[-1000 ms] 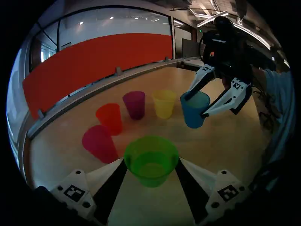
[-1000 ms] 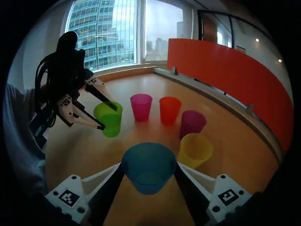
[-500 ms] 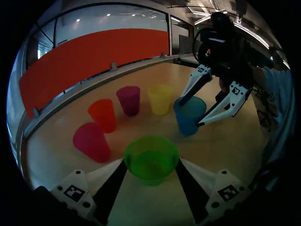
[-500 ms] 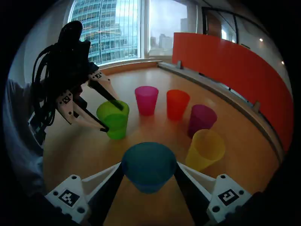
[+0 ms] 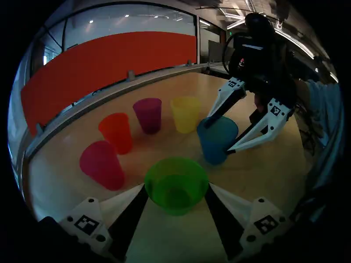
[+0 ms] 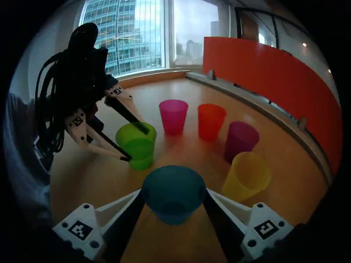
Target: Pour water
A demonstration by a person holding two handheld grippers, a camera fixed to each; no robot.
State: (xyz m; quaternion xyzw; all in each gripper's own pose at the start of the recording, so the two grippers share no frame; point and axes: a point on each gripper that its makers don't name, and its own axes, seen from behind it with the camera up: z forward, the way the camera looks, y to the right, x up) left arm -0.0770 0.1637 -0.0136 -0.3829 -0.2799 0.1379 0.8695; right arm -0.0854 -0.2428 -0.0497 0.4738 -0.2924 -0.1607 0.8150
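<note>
The left gripper (image 5: 176,189) is holding the green cup (image 5: 176,177) upright, with both fingers pressing on its sides. The right gripper (image 6: 173,198) is gripping the blue cup (image 6: 173,188) in the same way, near the green cup and also upright. Beyond the green cup, the pink cup (image 5: 101,164), orange cup (image 5: 116,131), purple cup (image 5: 148,114) and yellow cup (image 5: 185,113) are standing on the table (image 5: 272,171). I judge that the pouring is not yet beginning, because no cup is tilting. I cannot tell whether either held cup contains water.

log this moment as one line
left gripper: shut on green plastic cup | right gripper: shut on blue plastic cup | pour: not yet started
</note>
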